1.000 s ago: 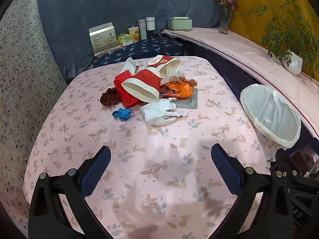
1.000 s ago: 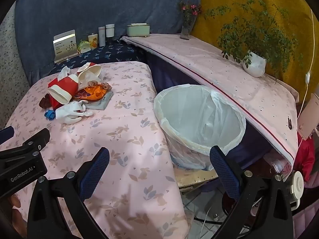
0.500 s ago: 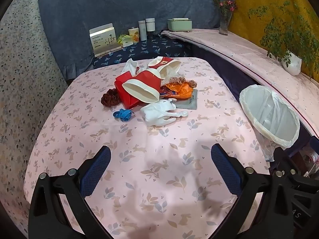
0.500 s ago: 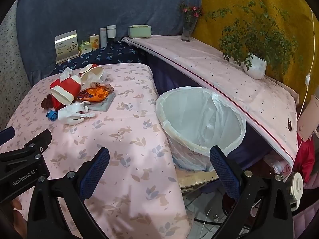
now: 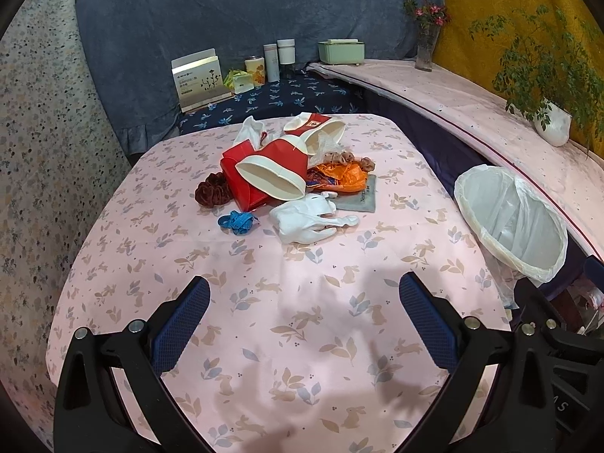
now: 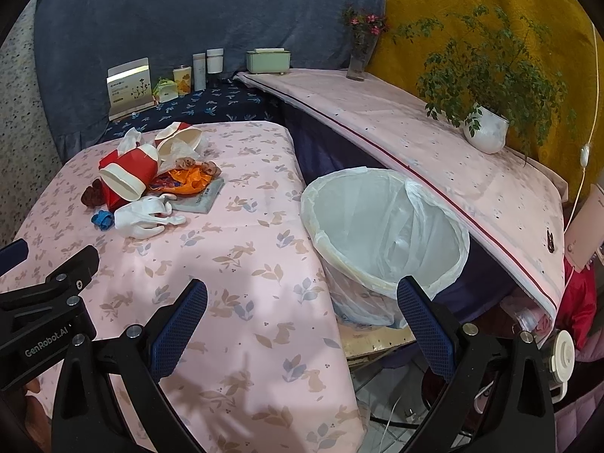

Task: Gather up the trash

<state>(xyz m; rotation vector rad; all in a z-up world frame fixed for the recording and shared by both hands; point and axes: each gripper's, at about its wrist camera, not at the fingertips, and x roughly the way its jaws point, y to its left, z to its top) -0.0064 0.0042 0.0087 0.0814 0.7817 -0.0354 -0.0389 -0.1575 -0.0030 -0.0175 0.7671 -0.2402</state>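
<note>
A pile of trash lies on the far half of the pink tablecloth (image 5: 287,302): a red paper cup (image 5: 271,173) on its side, a second cup (image 5: 324,136), an orange wrapper (image 5: 339,177), a white glove (image 5: 305,219), a blue scrap (image 5: 236,222), a dark red scrunchie (image 5: 211,193) and a grey card (image 5: 358,198). The pile also shows in the right wrist view, with the cup (image 6: 130,173) and glove (image 6: 145,216). A white-lined bin (image 6: 381,230) stands right of the table. My left gripper (image 5: 304,313) is open and empty over the near tablecloth. My right gripper (image 6: 302,313) is open and empty near the bin.
A dark blue shelf behind the table holds a card box (image 5: 200,79), jars and bottles (image 5: 277,58). A long pink ledge on the right carries a green box (image 5: 339,51), a flower vase (image 5: 424,43) and a potted plant (image 5: 553,126). The floor drops off beyond the table's right edge.
Both grippers have moved slightly back and up, so the pile and the bin look a little farther off. Nothing on the table has moved.
</note>
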